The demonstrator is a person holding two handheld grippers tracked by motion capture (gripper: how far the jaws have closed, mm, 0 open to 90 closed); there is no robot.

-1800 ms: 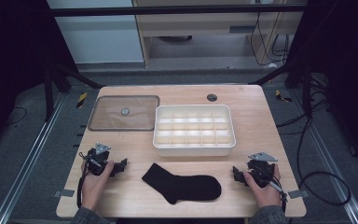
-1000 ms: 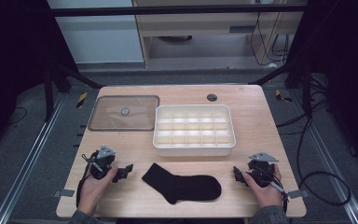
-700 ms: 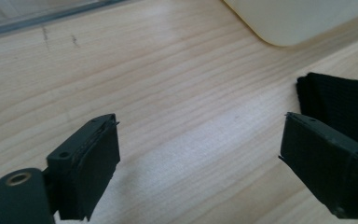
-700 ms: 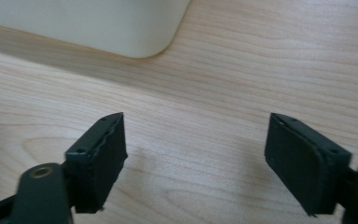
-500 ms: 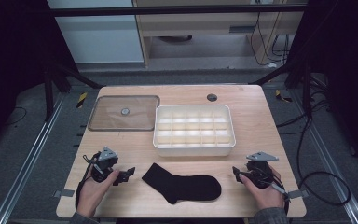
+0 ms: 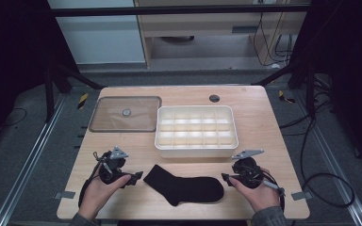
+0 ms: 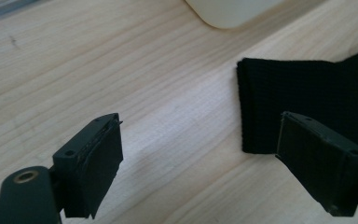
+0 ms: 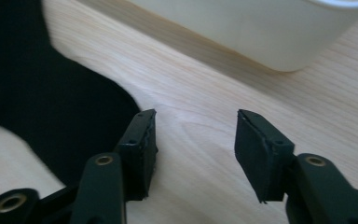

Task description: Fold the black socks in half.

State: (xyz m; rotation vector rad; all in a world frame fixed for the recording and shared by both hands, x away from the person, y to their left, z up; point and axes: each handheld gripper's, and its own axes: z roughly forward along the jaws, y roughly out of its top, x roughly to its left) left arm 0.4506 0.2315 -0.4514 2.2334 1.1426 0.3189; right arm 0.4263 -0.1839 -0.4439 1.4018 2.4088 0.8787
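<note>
A black sock (image 6: 184, 184) lies flat near the table's front edge, cuff to the left and toe to the right. My left gripper (image 6: 136, 178) hovers just left of the cuff. In the left gripper view the gripper (image 7: 200, 135) is open wide, with the sock's cuff (image 7: 303, 93) just ahead of its right jaw and bare wood between the jaws. My right gripper (image 6: 225, 177) is at the toe end. In the right gripper view the gripper (image 8: 196, 133) is open and its jaws have just been closing with nothing between them. There the sock (image 8: 37, 84) lies to the left.
A white compartment box (image 6: 196, 131) stands behind the sock, close in the gripper views (image 7: 228, 9) (image 8: 261, 28). A clear lid (image 6: 126, 114) lies at the back left. A dark round hole (image 6: 214, 98) sits near the table's far edge.
Both hands have lifted a little and drawn in toward the two ends of the sock. The sock itself has not moved.
</note>
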